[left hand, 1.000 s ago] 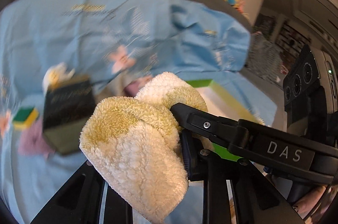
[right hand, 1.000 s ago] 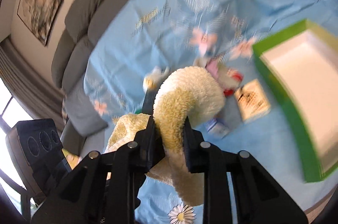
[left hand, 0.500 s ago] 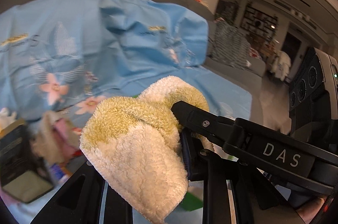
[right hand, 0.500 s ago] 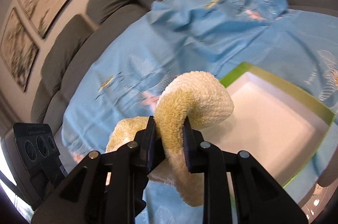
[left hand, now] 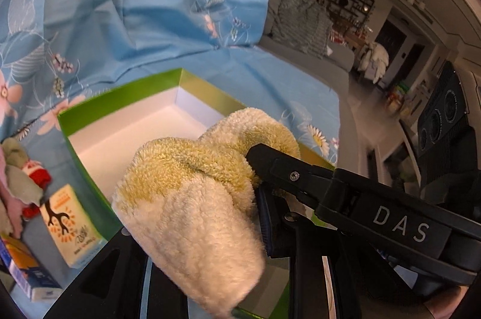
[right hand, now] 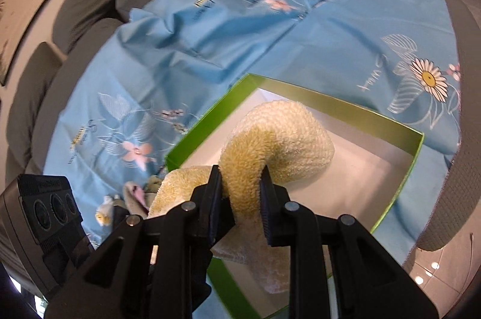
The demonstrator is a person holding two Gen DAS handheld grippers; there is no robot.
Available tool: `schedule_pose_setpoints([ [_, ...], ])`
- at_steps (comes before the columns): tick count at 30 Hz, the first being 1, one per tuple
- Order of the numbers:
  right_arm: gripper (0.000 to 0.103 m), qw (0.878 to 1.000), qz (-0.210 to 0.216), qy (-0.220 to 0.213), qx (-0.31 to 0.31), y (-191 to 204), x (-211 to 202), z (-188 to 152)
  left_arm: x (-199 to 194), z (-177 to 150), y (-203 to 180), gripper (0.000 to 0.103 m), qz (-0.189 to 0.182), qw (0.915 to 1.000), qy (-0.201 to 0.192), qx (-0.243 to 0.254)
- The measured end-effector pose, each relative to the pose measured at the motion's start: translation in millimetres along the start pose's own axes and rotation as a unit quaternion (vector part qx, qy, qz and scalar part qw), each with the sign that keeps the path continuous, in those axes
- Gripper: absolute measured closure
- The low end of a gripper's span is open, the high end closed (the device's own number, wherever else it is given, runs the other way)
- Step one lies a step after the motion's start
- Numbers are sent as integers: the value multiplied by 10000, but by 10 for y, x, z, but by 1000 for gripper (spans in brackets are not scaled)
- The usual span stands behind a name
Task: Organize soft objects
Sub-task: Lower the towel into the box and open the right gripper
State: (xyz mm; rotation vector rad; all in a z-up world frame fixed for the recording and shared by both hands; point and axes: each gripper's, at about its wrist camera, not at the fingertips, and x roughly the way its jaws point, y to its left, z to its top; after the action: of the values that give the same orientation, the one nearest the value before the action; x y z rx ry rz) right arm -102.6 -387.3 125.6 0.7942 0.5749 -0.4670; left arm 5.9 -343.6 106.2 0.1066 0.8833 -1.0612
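Blue flowered sheet (right hand: 210,27) covers sofa. Both claws, left claw (left hand: 192,231) and right claw (right hand: 240,183), clamp fluffy cream towel (right hand: 279,135), draped left-right, held over green box (right hand: 418,144).

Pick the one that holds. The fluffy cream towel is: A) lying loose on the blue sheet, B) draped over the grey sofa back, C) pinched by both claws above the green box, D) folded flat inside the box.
C: the fluffy cream-yellow towel sits pinched in the right claw and the left claw, above the white-lined green box.
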Motion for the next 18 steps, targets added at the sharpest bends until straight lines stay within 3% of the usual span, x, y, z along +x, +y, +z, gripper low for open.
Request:
schedule_pose_setpoints([
  [10, 77, 9991, -240, 280, 192, -153, 172, -10, 145, -74, 36, 78, 239, 9984, 484, -171],
  [14, 72, 9994, -279, 134, 163, -134, 120, 11, 98, -60, 48, 52, 286, 9980, 513, -226],
  [17, 55, 9993, -279, -159, 188, -134, 12, 22, -27, -55, 46, 28, 313, 9987, 350, -204],
  [18, 51, 9990, -257, -285, 234, -140, -45, 26, -87, -52, 42, 24, 293, 9990, 274, -188],
])
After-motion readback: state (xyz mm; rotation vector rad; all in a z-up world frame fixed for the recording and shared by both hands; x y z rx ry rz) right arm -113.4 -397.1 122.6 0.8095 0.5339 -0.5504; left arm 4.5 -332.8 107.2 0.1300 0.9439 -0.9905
